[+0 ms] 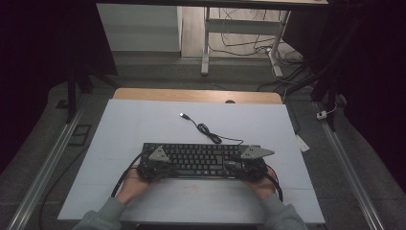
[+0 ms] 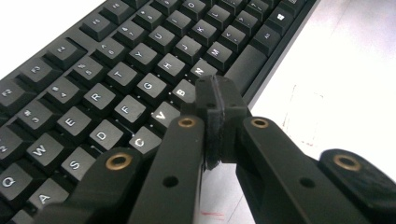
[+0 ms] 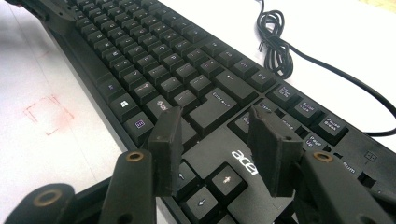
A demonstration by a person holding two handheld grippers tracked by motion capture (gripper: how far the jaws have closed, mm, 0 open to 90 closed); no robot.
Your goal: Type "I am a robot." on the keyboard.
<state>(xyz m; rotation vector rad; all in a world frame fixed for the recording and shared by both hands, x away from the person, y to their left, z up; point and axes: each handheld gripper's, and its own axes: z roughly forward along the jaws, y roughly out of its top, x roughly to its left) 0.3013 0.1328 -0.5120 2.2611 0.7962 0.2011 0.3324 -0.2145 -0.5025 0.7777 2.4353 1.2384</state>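
- Keyboard [image 1: 198, 160]: black, lying flat on the white counter [image 1: 143, 124], lengthways across my side of it, near the front edge.
- Its cable [image 1: 208, 132] runs off the back edge in a small coil and ends in a USB plug [image 1: 183, 115] lying loose on the counter farther back.
- My left gripper [image 2: 215, 105] sits over the left end of the keyboard; I see it from above at [image 1: 155, 165]. In the left gripper view its fingers [image 2: 231, 112] are clenched together, pad against pad, with nothing between them, their tips just over the lower letter row by the B and N keys, beside the space bar.
- Whether those tips actually press a key I cannot tell.
- My right gripper [image 3: 219, 140] sits over the right end; from above it is at [image 1: 251, 163]. Its fingers [image 3: 167, 140] stand apart, released, gripping nothing. They hang above the arrow keys and the acer logo [image 3: 245, 162], with the Enter key just beyond them.
- Both of my hands hold the grippers from the near edge of the counter, left hand [image 1: 134, 184] and right hand [image 1: 263, 186], sleeves coming in from the bottom.
- Faint red marks [image 3: 46, 114] show on the counter in front of the keyboard.
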